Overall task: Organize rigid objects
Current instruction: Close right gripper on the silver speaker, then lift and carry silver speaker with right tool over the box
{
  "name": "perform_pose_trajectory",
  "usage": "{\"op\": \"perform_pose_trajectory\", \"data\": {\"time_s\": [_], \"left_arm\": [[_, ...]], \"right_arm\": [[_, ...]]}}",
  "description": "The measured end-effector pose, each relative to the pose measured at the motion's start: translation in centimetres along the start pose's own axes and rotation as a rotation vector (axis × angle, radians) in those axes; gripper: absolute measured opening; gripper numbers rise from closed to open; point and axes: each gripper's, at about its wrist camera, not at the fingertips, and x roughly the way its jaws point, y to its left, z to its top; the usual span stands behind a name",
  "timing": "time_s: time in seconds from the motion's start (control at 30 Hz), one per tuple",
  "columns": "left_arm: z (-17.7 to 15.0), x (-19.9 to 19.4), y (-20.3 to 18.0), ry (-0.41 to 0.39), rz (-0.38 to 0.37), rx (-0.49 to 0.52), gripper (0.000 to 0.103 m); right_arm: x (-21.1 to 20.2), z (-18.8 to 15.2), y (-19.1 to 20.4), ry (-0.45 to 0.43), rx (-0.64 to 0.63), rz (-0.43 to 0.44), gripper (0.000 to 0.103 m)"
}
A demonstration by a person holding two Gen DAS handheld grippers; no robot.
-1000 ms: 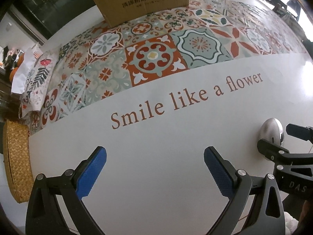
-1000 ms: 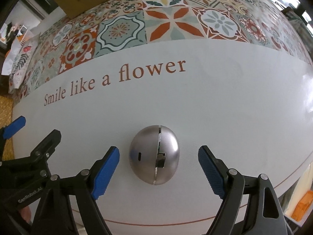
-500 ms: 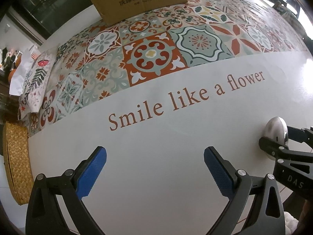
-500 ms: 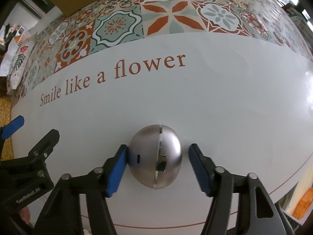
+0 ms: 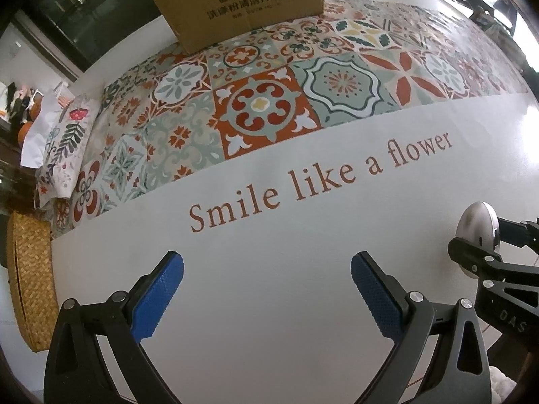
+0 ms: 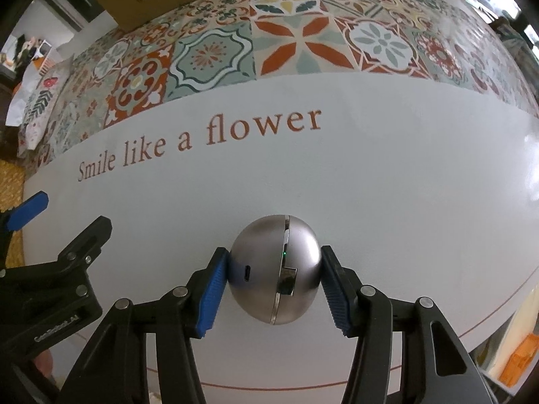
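One silver ball-shaped gadget (image 6: pixel 274 272) sits on the white part of the table (image 6: pixel 404 185), below the printed words "Smile like a flower" (image 6: pixel 202 141). It has a seam running round it, a small slot on its left half and a tiny green light near the seam. The right hand-held gripper (image 6: pixel 274 289) is clamped on it, one blue pad (image 6: pixel 212 298) pressed to each side. In the left wrist view the same gadget (image 5: pixel 476 227) shows at the far right, between the right tool's black arms.

The left hand-held gripper (image 5: pixel 267 289) is spread wide, its two blue pads (image 5: pixel 158 298) well apart over bare white table with nothing between them.

One cardboard box (image 5: pixel 235 3) stands at the far side on the band of patterned tiles (image 5: pixel 266 111). At the left edge lie one flower-print cloth (image 5: pixel 64 144) and one woven straw mat (image 5: pixel 30 279).
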Motion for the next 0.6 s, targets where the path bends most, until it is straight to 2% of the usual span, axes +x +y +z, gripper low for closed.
{"op": "perform_pose_trajectory", "data": {"time_s": [0.6], "left_arm": [[1.6, -2.8, 3.1, -0.101, 0.036, -0.113, 0.102]], "right_arm": [[-3.3, 3.4, 2.3, -0.131, -0.083, 0.035, 0.055]]}}
